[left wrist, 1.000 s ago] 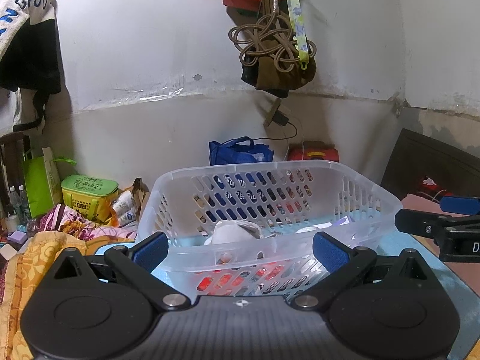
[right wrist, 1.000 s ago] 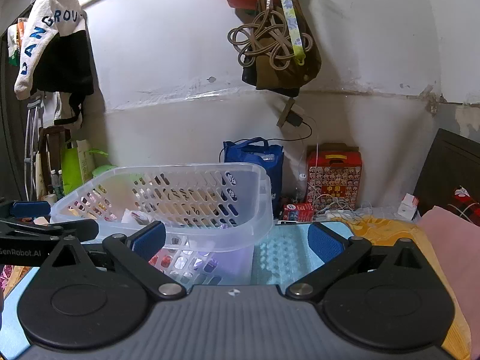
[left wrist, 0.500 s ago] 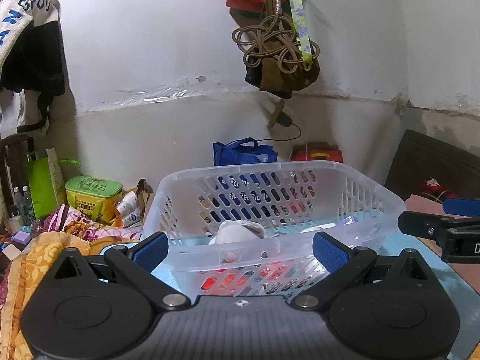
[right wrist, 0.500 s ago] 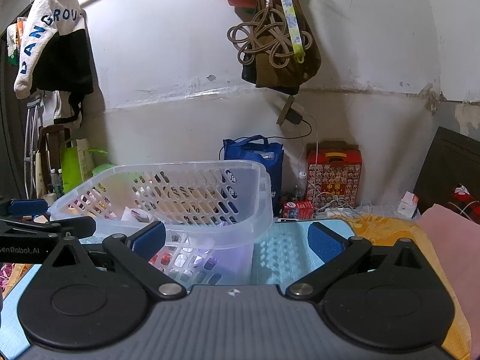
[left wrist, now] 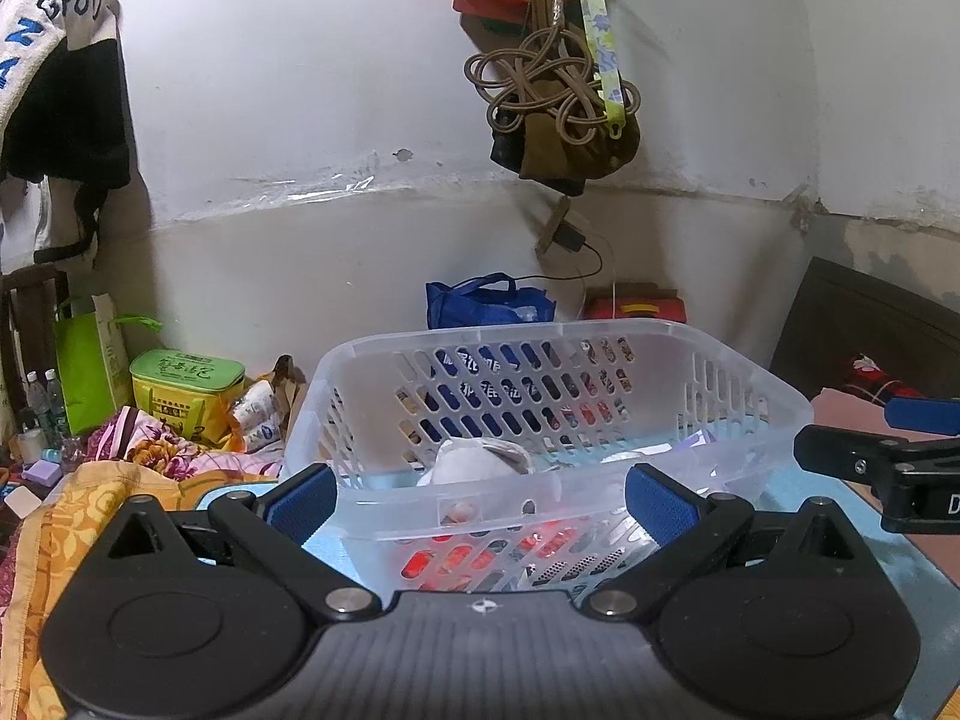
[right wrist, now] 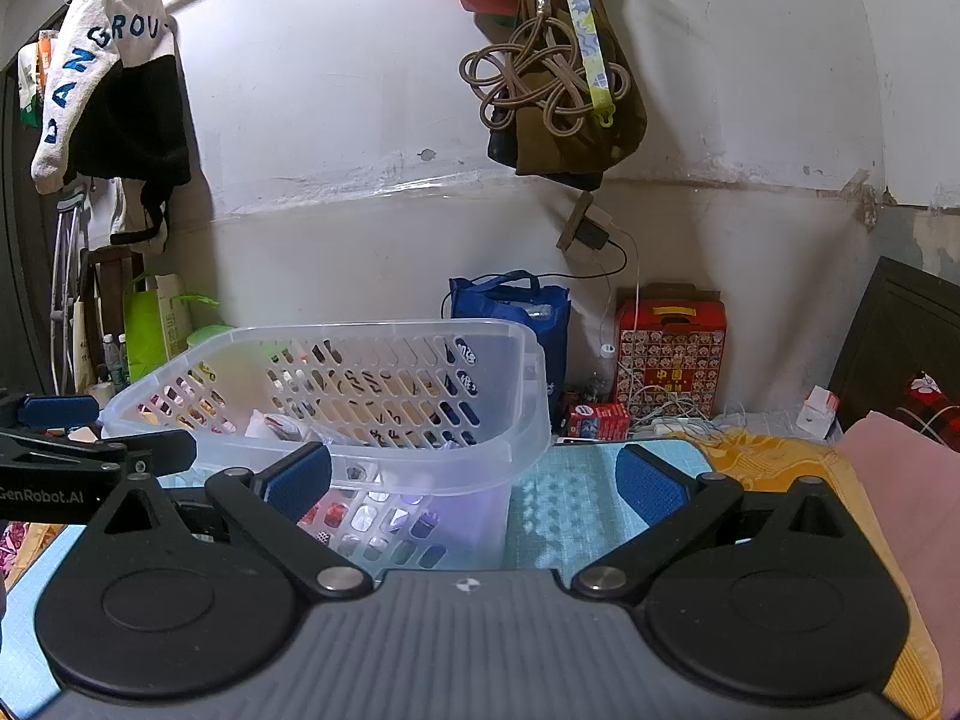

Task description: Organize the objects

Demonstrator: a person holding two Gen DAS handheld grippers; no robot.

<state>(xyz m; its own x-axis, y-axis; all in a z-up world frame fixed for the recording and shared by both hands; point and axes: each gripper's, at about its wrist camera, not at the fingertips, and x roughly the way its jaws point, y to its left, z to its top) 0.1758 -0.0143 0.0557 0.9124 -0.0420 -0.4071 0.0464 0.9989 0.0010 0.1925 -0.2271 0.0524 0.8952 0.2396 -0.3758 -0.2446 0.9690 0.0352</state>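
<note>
A clear slotted plastic basket [left wrist: 726, 396] stands on a light blue mat [right wrist: 570, 510] and holds several small items, among them a white crumpled thing [left wrist: 474, 462]. My left gripper [left wrist: 480, 495] is open just in front of the basket's near rim, with nothing between its blue pads. In the right wrist view the basket [right wrist: 516, 396] sits left of centre. My right gripper [right wrist: 474, 480] is open beside the basket's right corner and holds nothing. Each gripper shows at the edge of the other's view.
A blue bag [right wrist: 510, 306] and a red patterned box [right wrist: 669, 348] stand against the wall behind. A green-lidded yellow box [left wrist: 186, 390] and floral cloth [left wrist: 138, 456] lie left. Pink fabric [right wrist: 900, 510] lies right. Bags and a cord hang above [right wrist: 552, 78].
Both views have shifted only slightly; the basket sits a little lower in the left wrist view. Both grippers stay open and empty.
</note>
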